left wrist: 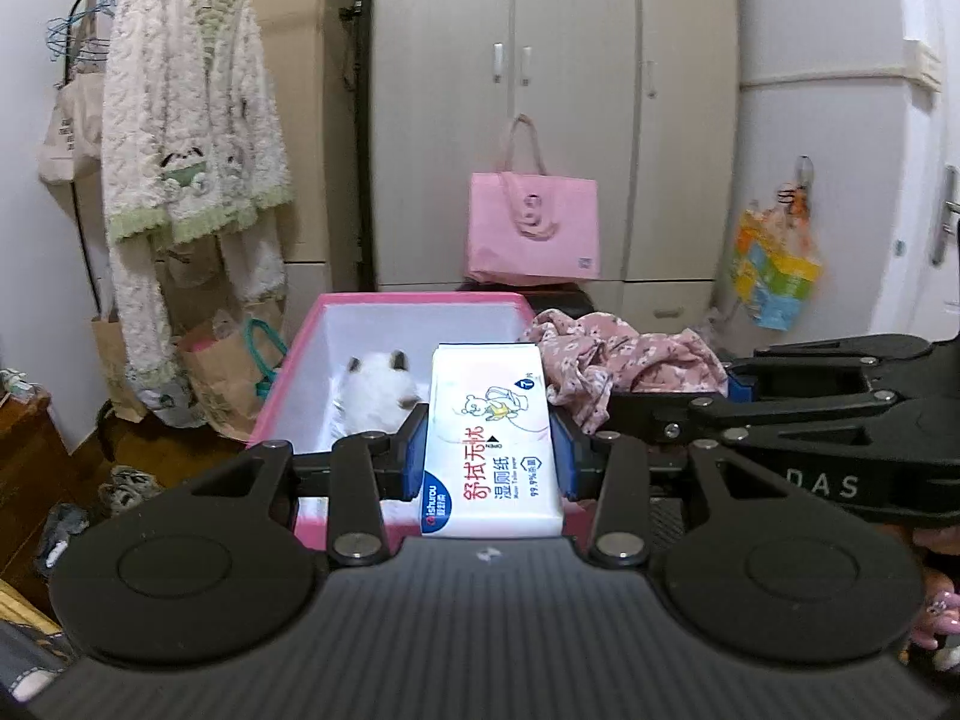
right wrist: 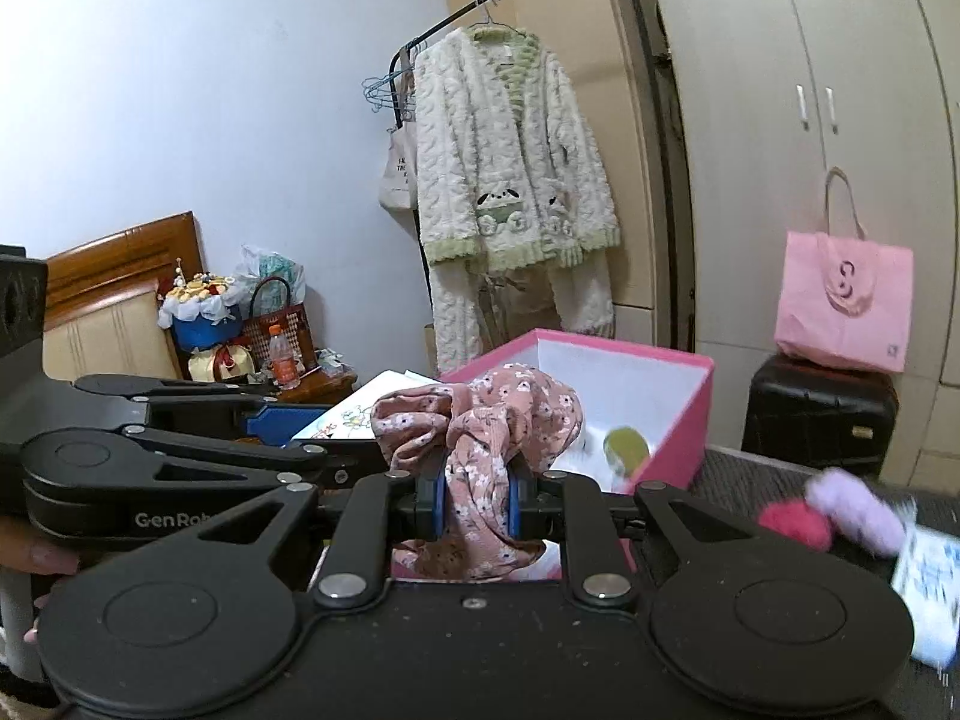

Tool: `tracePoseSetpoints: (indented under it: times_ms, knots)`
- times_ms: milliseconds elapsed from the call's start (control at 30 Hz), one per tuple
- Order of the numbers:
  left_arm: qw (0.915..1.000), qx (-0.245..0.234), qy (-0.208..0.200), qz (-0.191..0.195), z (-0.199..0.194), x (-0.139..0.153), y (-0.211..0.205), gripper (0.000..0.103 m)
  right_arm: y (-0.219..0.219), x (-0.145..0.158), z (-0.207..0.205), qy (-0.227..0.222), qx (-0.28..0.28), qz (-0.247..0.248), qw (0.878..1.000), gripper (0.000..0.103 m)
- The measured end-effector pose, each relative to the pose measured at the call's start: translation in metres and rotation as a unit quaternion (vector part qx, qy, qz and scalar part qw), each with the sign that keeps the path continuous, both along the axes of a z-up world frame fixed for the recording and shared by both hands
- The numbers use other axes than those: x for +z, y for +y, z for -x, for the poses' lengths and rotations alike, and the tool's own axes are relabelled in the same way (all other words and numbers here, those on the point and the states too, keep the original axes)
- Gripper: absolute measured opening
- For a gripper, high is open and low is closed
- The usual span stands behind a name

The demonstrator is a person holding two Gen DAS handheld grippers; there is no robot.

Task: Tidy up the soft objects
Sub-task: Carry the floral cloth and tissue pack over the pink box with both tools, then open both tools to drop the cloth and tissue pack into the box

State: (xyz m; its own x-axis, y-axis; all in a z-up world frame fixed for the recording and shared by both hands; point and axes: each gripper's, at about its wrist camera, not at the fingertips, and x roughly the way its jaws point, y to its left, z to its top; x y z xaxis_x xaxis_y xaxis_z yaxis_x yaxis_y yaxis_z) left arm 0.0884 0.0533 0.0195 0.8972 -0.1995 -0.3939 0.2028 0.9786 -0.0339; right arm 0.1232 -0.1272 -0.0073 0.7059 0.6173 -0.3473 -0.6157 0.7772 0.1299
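My left gripper (left wrist: 491,459) is shut on a white pack of wet wipes (left wrist: 492,438) and holds it over the near edge of the pink storage box (left wrist: 420,299). A white plush toy (left wrist: 378,387) lies inside the box. My right gripper (right wrist: 477,501) is shut on a pink floral cloth (right wrist: 480,426) and holds it bunched up over the box's near side (right wrist: 690,414). The cloth also shows in the left wrist view (left wrist: 618,360), right of the wipes. The wipes pack shows in the right wrist view (right wrist: 360,414), left of the cloth. A green and white item (right wrist: 624,450) lies in the box.
A pink fluffy item (right wrist: 792,522), a lilac fluffy item (right wrist: 858,510) and a white and blue packet (right wrist: 930,588) lie on the dark surface at right. A pink tote bag (left wrist: 534,228) sits on a black case (right wrist: 816,414). A fleece robe (left wrist: 186,138) hangs at left.
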Motion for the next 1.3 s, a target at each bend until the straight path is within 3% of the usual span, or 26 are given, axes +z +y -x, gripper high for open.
tracePoseSetpoints:
  times_ms: [367,700,833,1067,1300]
  knots:
    - [0.9974,0.038,0.061,0.004,-0.090,-0.020,0.026,0.039,0.034,-0.010,-0.095,0.047,0.042,0.031,0.998,0.022]
    - [0.9912,0.091,0.092,-0.027,-0.127,-0.045,0.027,0.042,0.057,-0.029,-0.130,0.039,0.031,0.104,0.993,0.028]
    - [0.9902,0.110,0.080,-0.036,-0.121,-0.045,0.029,0.050,0.061,-0.033,-0.134,0.029,0.009,0.132,0.991,0.054]
    - [0.9941,0.072,0.079,-0.020,-0.096,-0.028,0.035,0.057,0.054,-0.025,-0.113,0.020,-0.005,0.151,0.988,0.056]
    - [0.9968,0.035,0.063,-0.036,-0.062,-0.006,0.030,0.062,0.043,-0.006,-0.083,0.031,-0.025,0.176,0.984,0.059]
